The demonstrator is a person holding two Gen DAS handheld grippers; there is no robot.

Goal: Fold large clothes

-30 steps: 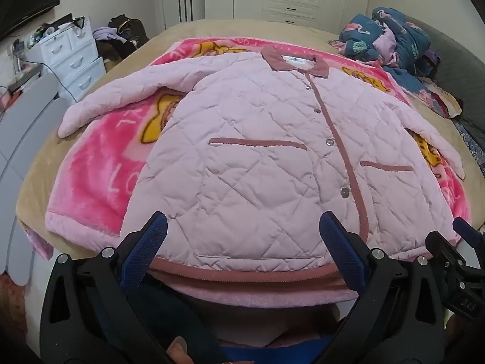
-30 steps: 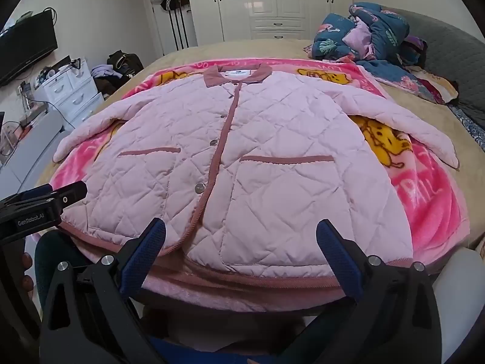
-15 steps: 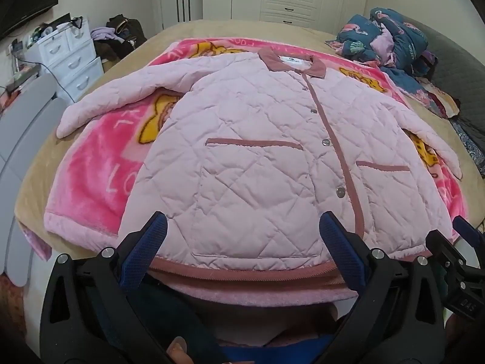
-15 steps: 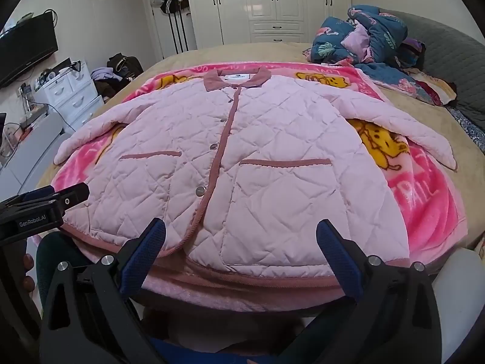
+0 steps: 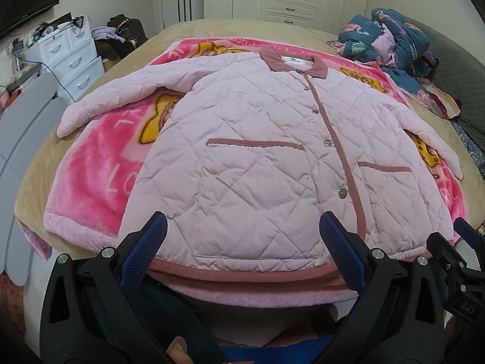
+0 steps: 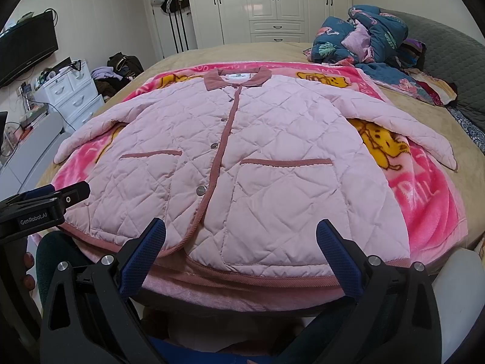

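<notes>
Jacket [image 5: 260, 163] lying flat, front up, buttoned, sleeves spread, on pink blanket [image 5: 91, 188] over bed [image 5: 218, 28]. Hem hanging at near edge. Left tool [image 5: 242, 236] hovering above hem, jaws wide, gripping nothing. Right tool [image 6: 241, 236] likewise wide, empty, over hem. Judgement: folding not yet begun; approach step. Next move calling for each tool gripping sleeve or side edge, folding inward.

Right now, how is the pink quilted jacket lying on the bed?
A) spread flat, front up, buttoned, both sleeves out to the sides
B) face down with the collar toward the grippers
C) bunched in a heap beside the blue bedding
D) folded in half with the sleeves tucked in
A: the pink quilted jacket lies flat and front up on the pink blanket, placket snapped shut, with both sleeves angled outward and its hem nearest the open grippers.
</notes>
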